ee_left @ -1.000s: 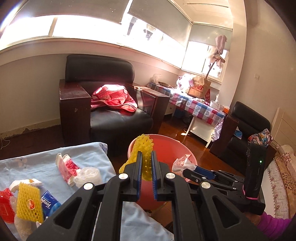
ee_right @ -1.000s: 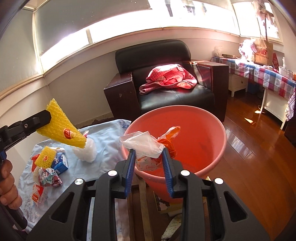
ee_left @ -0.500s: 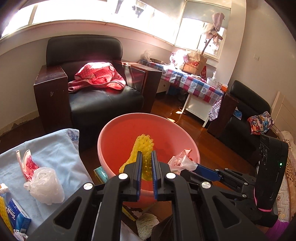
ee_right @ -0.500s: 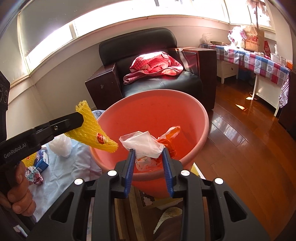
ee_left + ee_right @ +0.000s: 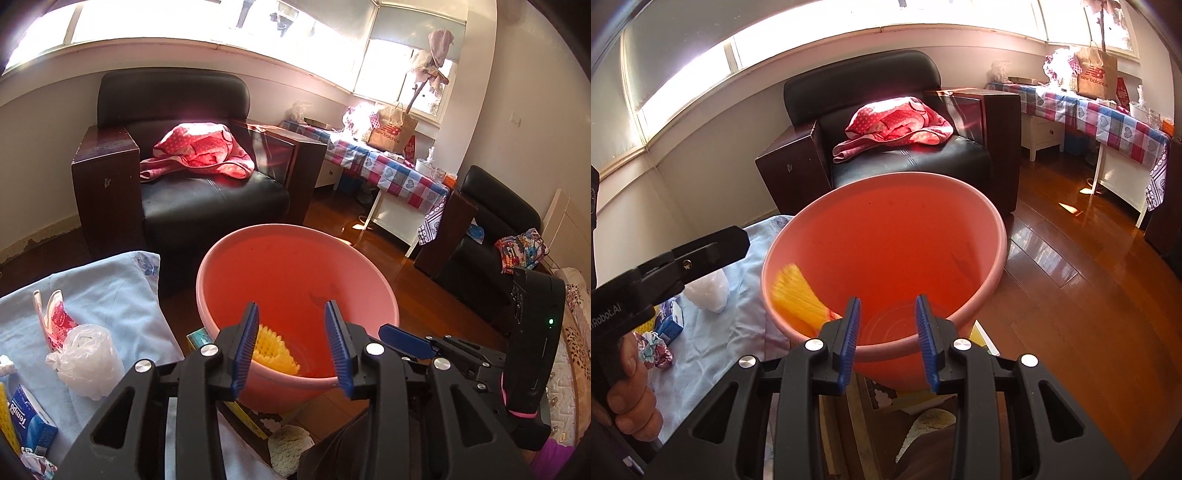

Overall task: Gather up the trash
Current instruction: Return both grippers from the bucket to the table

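At the lower centre of the left wrist view, the left gripper (image 5: 291, 310) hangs over the pink bucket (image 5: 295, 230). Its fingers have just been opening and now stand released, with nothing pressed between them. The yellow foam net (image 5: 275, 350) shows below them inside the bucket, against the near wall. The right wrist view shows it blurred at the bucket's left inner side, so it is probably dropping. The spot over the rim looks chosen so that the trash falls straight in.

The right gripper (image 5: 887, 306) is also poised above the near rim. Its fingers are apart and empty, and the bucket's bottom shows through the gap.

At the lower left of the left wrist view is the worktop (image 5: 110, 288), covered with a pale blue cloth. It holds more to collect: a crumpled white plastic bag (image 5: 86, 354), a red and white wrapper (image 5: 55, 317) and a blue tissue pack (image 5: 31, 421).

Behind the bucket stands a black armchair (image 5: 207, 199) with a red spotted cloth (image 5: 199, 151) on its seat. At the upper right is a checked table (image 5: 388, 170) under bright windows. The floor (image 5: 1071, 295) is glossy wood.
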`<state>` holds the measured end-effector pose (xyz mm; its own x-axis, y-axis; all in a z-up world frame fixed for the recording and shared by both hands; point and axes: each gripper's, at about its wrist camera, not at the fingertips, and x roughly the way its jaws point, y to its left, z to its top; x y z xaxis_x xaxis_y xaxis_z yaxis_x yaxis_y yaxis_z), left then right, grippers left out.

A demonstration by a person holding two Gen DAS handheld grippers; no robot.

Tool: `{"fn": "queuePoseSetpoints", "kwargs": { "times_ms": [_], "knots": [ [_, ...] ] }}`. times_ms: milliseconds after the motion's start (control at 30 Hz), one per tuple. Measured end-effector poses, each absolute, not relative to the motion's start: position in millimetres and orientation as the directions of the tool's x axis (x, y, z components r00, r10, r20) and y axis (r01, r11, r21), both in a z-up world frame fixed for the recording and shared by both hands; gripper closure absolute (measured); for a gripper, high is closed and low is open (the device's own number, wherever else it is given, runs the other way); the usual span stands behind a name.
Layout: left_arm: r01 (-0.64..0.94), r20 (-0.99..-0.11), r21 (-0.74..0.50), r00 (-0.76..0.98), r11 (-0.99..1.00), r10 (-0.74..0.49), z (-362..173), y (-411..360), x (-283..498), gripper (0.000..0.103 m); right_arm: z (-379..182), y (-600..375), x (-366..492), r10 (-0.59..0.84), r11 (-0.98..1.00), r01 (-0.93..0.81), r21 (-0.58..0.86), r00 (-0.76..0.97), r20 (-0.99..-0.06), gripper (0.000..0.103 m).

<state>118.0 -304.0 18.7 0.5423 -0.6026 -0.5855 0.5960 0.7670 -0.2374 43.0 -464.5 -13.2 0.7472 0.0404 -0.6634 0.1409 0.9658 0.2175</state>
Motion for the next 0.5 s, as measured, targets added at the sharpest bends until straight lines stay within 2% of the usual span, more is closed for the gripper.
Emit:
{"fn": "queuePoseSetpoints", "kwargs": {
  "times_ms": [133,167,233,500],
  "knots": [
    [0.594,-0.565,-0.246,0.554,0.766,-0.611,28.3,-293.4,112.2,0.067,-9.2,-463.2,41.9,0.042,0.963,0.145,0.226,0.749,-0.661,0.070],
    [0.591,-0.560,-0.248,0.559,0.768,-0.611,31.0,-290.4,110.4,0.067,-7.6,-461.6,40.5,0.043,0.964,0.143,0.226,0.752,-0.658,0.063],
    [0.584,-0.549,-0.252,0.570,0.771,-0.611,36.6,-282.6,106.1,0.064,-3.8,-458.8,37.1,0.046,0.964,0.135,0.228,0.762,-0.645,0.057],
    [0.542,-0.498,-0.233,0.647,0.808,-0.577,60.7,-234.7,83.1,0.061,12.9,-436.7,27.7,0.068,0.972,0.086,0.218,0.786,-0.614,0.056]
  ]
}}
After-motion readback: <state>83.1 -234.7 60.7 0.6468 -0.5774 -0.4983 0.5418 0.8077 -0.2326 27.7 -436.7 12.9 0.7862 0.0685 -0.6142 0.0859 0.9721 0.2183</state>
